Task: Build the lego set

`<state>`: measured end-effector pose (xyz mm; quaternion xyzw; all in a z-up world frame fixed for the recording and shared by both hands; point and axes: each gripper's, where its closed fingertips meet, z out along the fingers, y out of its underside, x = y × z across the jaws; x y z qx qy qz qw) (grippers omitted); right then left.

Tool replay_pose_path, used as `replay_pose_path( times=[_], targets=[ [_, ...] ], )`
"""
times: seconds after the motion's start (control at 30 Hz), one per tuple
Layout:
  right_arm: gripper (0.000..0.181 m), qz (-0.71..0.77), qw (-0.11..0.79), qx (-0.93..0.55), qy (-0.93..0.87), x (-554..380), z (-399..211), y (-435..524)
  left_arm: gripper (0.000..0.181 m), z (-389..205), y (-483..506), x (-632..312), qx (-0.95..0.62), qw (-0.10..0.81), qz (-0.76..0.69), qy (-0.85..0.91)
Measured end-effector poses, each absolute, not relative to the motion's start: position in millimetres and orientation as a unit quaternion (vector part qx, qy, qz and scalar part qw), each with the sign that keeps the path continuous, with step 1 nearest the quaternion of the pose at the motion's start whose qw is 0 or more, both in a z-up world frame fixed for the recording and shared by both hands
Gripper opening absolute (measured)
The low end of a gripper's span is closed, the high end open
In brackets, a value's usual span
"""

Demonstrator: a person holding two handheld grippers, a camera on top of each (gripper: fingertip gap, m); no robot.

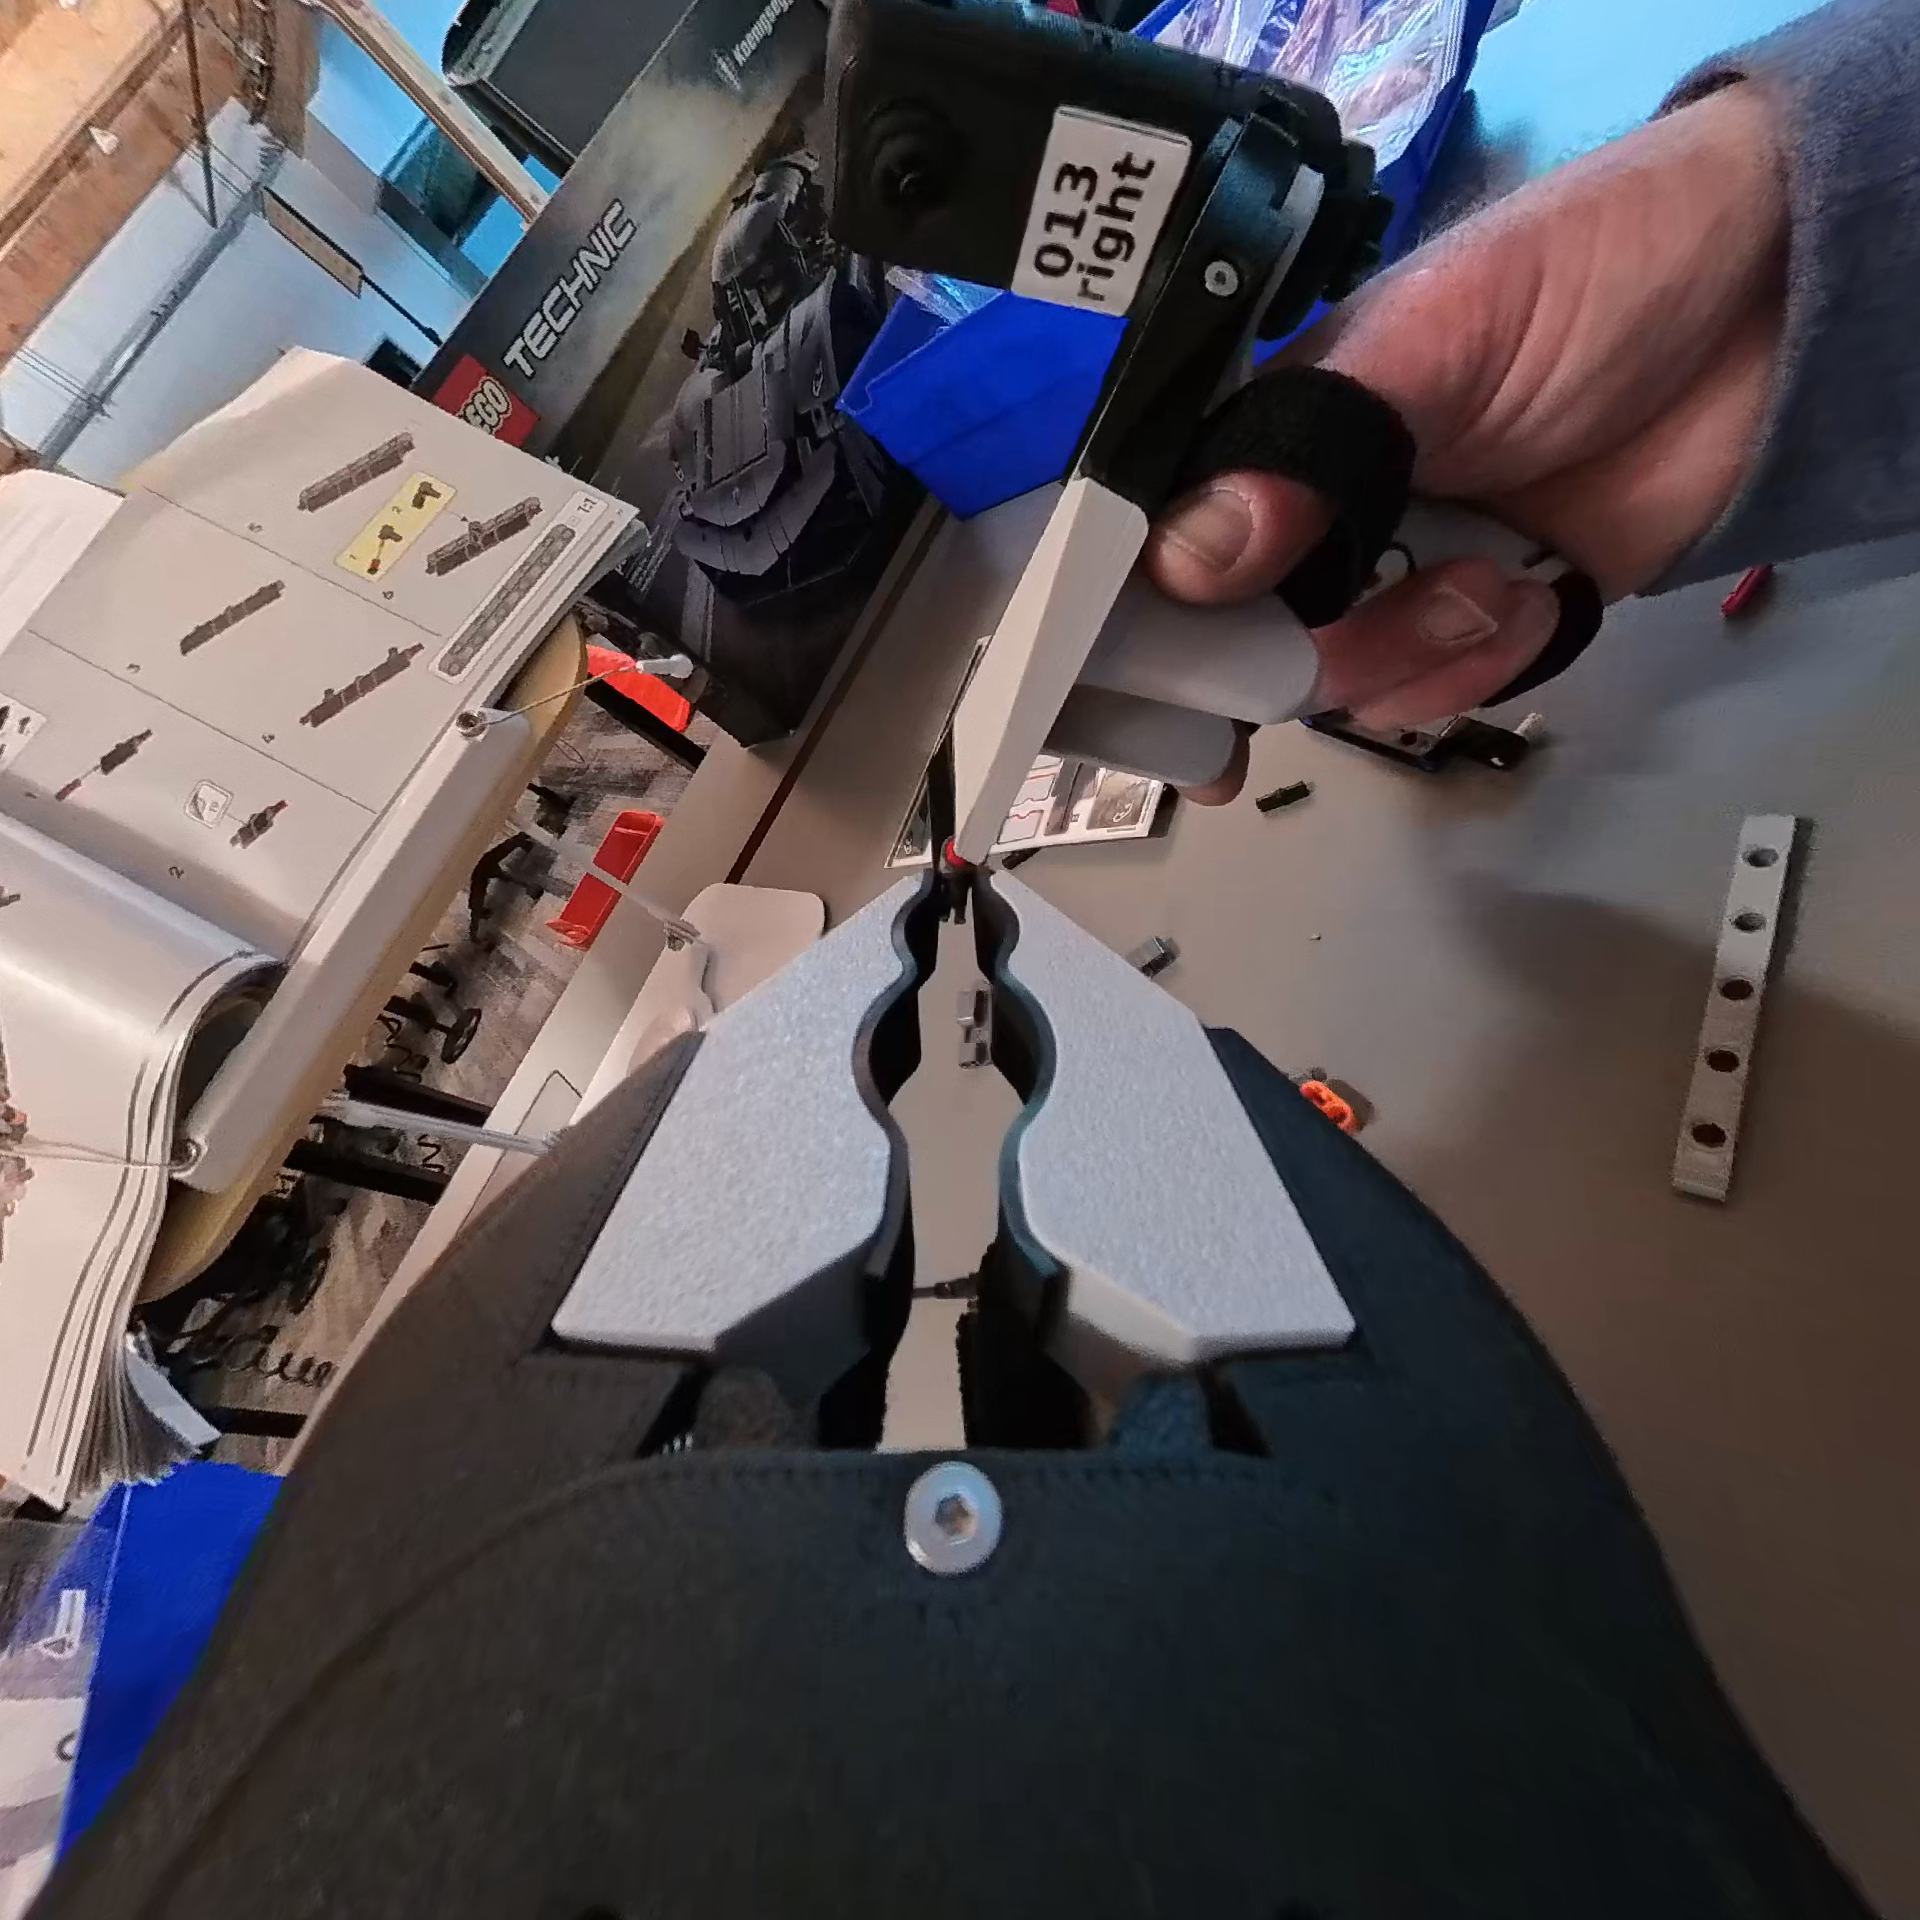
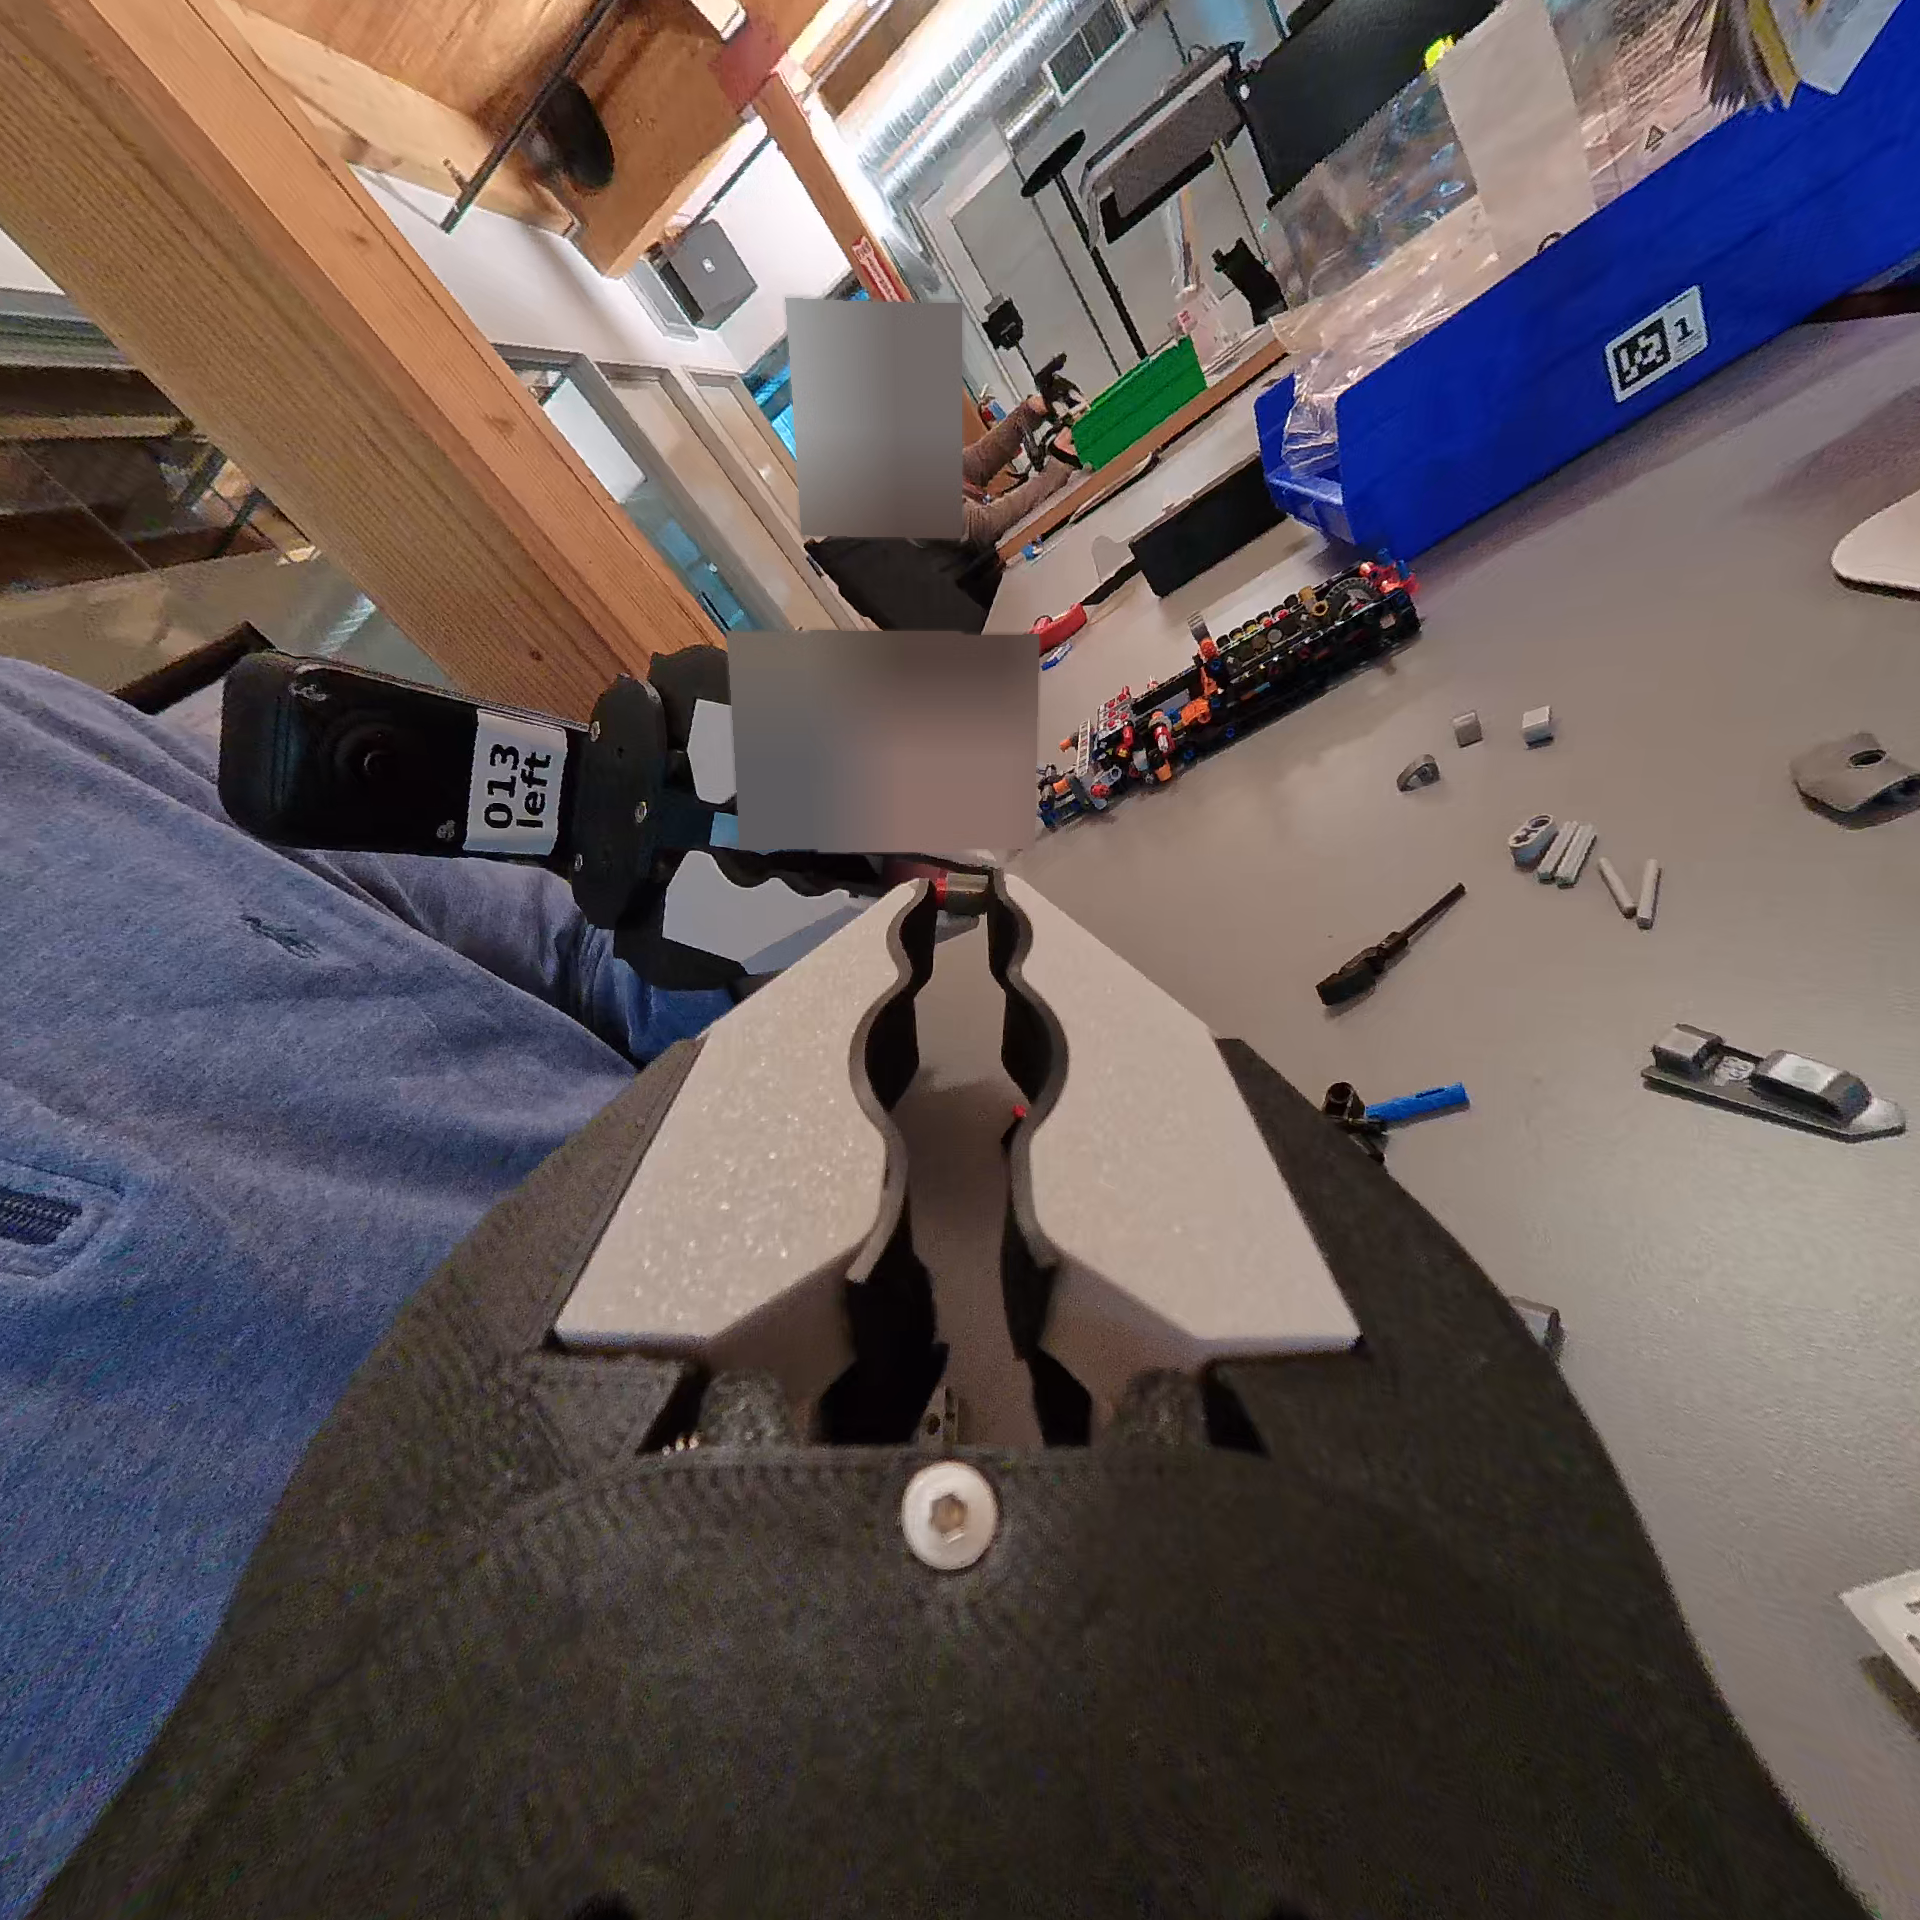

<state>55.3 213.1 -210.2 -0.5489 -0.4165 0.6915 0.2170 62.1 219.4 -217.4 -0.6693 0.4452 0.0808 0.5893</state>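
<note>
Above a grey table (image 2: 1558, 1351), the left gripper (image 1: 954, 891) and right gripper (image 2: 961, 891) meet tip to tip, fingers narrowed on one small red-and-grey piece (image 2: 958, 889). Apparently joining parts; next, press straight together. The half-built model (image 2: 1236, 691) lies well apart.

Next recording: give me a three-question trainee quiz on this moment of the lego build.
1. True or false: the right tool pinches a small red-ended piece.
2. What lies open at the left in the left wrist view?
3. The long built assembly lies: A) on the grey table B) inside the blue bin

Key: 1 true; 2 the instruction booklet; 3 A
</note>
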Motion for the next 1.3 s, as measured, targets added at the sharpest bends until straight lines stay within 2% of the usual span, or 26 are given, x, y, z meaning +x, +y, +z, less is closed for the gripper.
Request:
replay_pose_path(
  times=[0.9,1.3],
  targets=[
    [0.007,0.728,0.229,-0.537,-0.360,68.2,-198.6,231.9,0.014,-209.3,233.7,64.1,-0.686,0.604,0.050,0.403],
    [0.007,0.727,0.195,-0.540,-0.377,59.7,-206.7,216.9,0.004,-215.0,223.7,66.6,-0.683,0.604,0.051,0.407]
  ],
)
